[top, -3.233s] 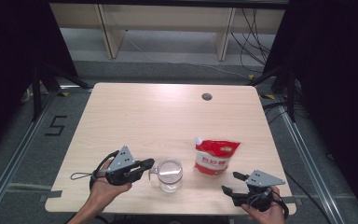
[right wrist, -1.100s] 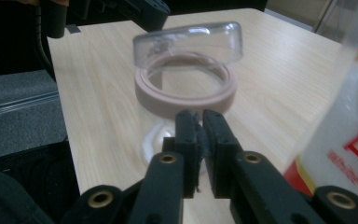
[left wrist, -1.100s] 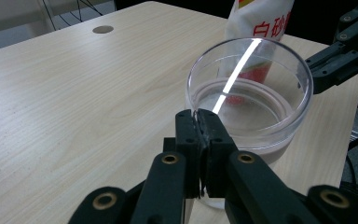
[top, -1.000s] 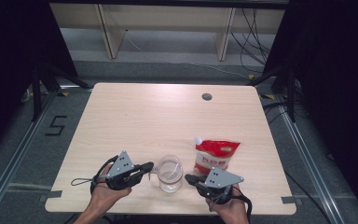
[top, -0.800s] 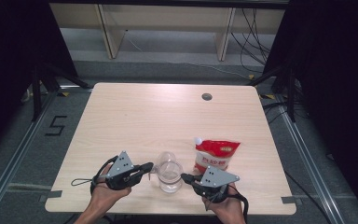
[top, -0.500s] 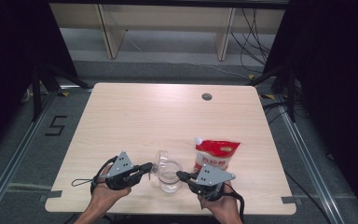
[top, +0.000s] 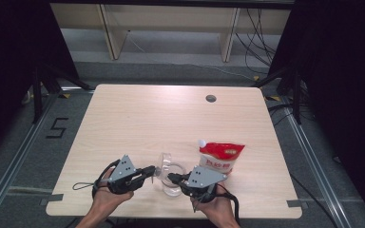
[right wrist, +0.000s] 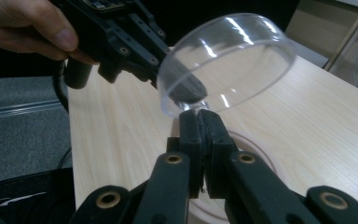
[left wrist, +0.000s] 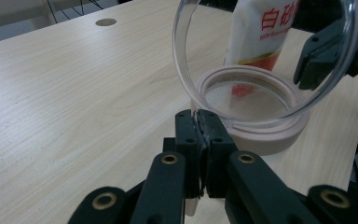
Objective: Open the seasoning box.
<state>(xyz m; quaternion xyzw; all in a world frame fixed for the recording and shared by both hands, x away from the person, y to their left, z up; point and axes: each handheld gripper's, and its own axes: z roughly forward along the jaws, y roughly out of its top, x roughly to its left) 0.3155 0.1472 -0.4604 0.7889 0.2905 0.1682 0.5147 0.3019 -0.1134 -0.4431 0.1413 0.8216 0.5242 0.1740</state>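
At the near edge of the table (top: 138, 118) stands a clear jar (top: 172, 184) with its round lid (left wrist: 261, 60) tipped up on edge over the mouth. The left gripper (top: 148, 172) pinches the lid's rim, jaws pressed together on it. The right gripper (top: 171, 178), jaws shut tight with nothing between them, points at the jar from the right, tips at its rim. A red-and-white pouch (top: 220, 159) lies just right of the jar.

Left gripper (top: 148, 171) pointing right, jaws pressing together, hand (top: 105, 192) gripping its body from below. Right gripper (top: 173, 177) pointing left toward it, jaws pressing together, hand (top: 215, 209) holding it near table's front edge.
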